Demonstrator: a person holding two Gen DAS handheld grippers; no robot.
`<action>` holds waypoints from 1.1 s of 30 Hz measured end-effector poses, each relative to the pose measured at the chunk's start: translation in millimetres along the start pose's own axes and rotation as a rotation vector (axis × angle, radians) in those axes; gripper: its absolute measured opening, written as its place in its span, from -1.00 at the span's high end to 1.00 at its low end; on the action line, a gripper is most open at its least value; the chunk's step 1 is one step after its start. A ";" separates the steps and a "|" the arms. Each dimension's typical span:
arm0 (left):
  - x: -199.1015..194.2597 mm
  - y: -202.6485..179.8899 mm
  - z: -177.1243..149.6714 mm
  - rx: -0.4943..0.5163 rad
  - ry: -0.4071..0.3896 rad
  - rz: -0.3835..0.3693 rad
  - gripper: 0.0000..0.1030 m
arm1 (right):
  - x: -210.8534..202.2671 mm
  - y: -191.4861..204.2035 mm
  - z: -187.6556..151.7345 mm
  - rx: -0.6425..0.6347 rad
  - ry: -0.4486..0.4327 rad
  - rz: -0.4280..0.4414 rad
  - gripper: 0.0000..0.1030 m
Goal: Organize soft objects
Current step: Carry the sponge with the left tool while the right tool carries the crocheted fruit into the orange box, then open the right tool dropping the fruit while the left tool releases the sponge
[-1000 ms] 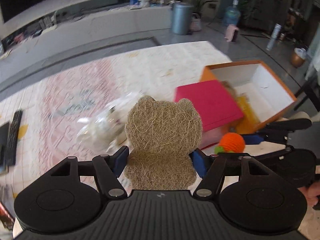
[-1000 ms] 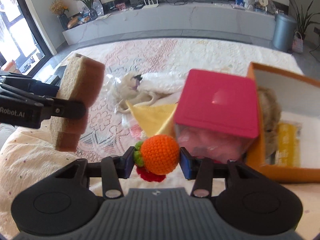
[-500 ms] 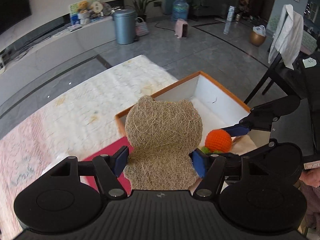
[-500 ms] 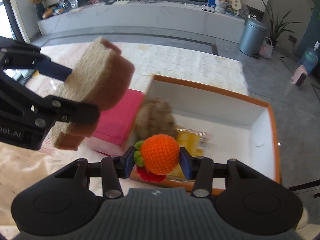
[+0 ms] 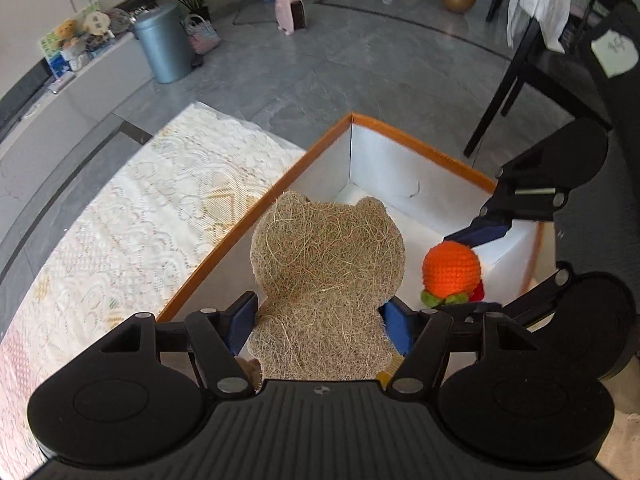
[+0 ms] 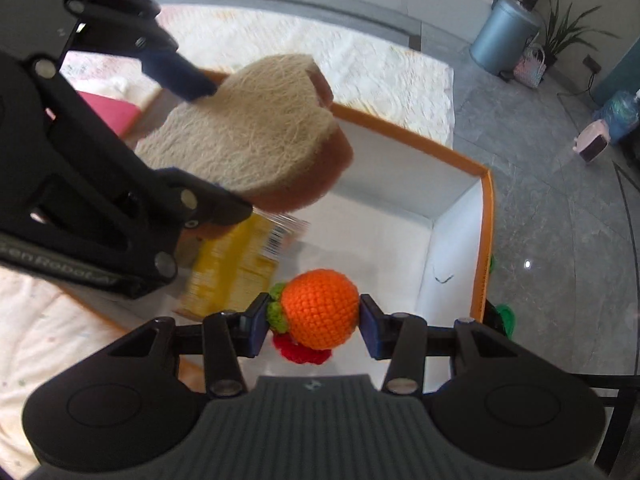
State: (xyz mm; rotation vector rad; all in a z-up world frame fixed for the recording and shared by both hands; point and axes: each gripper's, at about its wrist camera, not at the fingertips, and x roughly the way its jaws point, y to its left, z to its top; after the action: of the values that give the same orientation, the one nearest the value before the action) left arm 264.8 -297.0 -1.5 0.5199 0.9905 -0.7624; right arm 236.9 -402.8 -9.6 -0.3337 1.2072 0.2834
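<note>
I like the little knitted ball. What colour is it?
The crocheted ball in the right gripper is bright orange with a green leafy bit, clearest in the right wrist view.

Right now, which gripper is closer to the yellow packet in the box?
Left. The left gripper, holding the bear-shaped sponge, hangs right over the yellow packet. The right gripper, holding the orange crochet ball, is beside it, over bare box floor.

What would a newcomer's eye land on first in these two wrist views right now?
The bear-shaped fibre sponge clamped in the left gripper, and beside it the orange crochet ball clamped in the right gripper. Both hang over the orange-rimmed white box, where a yellow packet lies.
</note>
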 end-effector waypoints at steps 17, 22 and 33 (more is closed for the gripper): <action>73.3 9.6 7.2 0.171 0.096 0.005 -0.60 | 69.7 -17.3 22.8 -0.024 0.100 0.057 0.08; 64.2 9.2 6.5 0.190 0.071 0.016 -0.63 | 66.4 -15.2 21.5 -0.023 0.088 0.059 -0.12; 54.4 21.0 2.4 0.088 0.054 -0.002 -0.59 | 61.4 -9.1 16.0 -0.034 0.074 0.047 -0.23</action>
State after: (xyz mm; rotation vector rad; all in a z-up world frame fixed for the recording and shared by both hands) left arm 300.3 -303.2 -47.4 0.6181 1.0107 -0.8002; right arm 274.5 -402.5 -61.6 -0.3485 1.2852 0.3348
